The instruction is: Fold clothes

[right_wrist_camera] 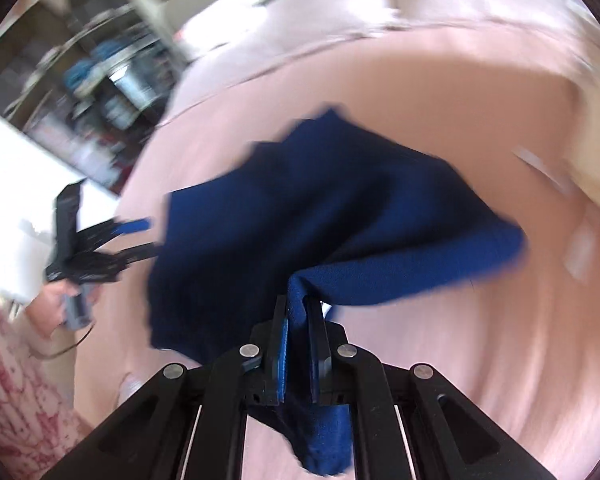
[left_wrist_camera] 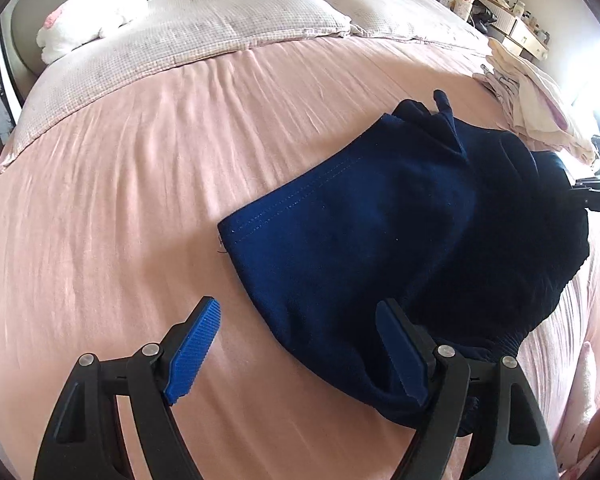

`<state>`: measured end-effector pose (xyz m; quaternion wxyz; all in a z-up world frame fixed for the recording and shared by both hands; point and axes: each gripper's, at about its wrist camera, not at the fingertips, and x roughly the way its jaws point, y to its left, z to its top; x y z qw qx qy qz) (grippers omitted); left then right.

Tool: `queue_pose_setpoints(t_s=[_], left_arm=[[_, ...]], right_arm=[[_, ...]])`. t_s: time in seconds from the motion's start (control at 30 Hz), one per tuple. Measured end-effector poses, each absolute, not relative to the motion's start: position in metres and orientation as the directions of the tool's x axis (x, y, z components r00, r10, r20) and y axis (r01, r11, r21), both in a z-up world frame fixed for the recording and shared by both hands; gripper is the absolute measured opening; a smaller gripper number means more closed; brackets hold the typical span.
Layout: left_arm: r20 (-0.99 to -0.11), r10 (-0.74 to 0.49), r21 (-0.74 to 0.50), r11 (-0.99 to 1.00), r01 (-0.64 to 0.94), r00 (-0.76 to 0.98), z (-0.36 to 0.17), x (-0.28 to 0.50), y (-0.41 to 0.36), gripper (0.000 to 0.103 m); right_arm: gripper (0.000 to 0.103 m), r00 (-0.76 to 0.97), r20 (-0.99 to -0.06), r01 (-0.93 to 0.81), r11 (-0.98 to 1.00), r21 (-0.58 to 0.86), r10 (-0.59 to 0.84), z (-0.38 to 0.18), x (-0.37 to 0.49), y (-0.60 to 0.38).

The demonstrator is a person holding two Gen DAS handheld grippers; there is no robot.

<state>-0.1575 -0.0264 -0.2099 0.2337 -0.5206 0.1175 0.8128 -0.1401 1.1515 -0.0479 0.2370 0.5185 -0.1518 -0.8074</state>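
On the pink bed sheet point(left_wrist_camera: 148, 184) lies our navy garment point(left_wrist_camera: 340, 240), partly doubled over, its stitched hem facing the pillows point(left_wrist_camera: 236, 20) and its darker bulk bunched toward the right edge of the bed. We hold the left gripper point(left_wrist_camera: 296, 348) low over the garment's near corner with its blue pads point(left_wrist_camera: 194, 354) spread wide; one finger sits over bare sheet and the other over the cloth, so nothing is gripped there. We judge that this hand is placed either to take that corner or to stand clear of it; one look cannot settle which.

Our right gripper point(right_wrist_camera: 298, 316) is pinched tight on a fold of the same navy garment point(right_wrist_camera: 300, 208), with cloth drawn up between the pads and a tail hanging below them. Held this way, the raised edge can be carried across the part resting on the sheet. The right wrist view is smeared, which suggests that hand is moving fast.

A pale stack of fabric point(left_wrist_camera: 532, 100) sits near the bed's far right side, well apart from the navy piece. We judge the fold to be midway, with one edge lifted and the rest lying flat.
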Motion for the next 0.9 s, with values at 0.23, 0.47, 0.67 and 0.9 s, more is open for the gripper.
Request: queue_pose_setpoints(t_s=[0.23,0.47,0.67,0.9], left_arm=[[-0.871,0.371,-0.184,-0.855,-0.485,-0.322,-0.2,-0.151,-0.041,0.08],[-0.858,0.433,-0.279,-0.844,-0.457,-0.277,-0.211,-0.145,-0.043,0.08],[-0.843,0.481,-0.353,-0.832,-0.428,-0.241,-0.22,-0.14,-0.045,0.08],[-0.823,0.53,-0.467,-0.836,-0.288,-0.205,-0.221,-0.144,-0.069,0.072]], right_arm=[[0.022,-0.08,-0.682,0.624,-0.57,0.534,-0.727,-0.003,-0.139,1.051],[0.066,-0.267,-0.727,0.513,-0.732,0.448,-0.632,0.002,-0.185,1.1],[0.065,-0.222,-0.799,0.47,-0.78,0.414,-0.558,-0.033,-0.189,1.108],[0.065,-0.257,-0.864,0.556,-0.797,0.234,-0.433,-0.056,-0.192,1.057]])
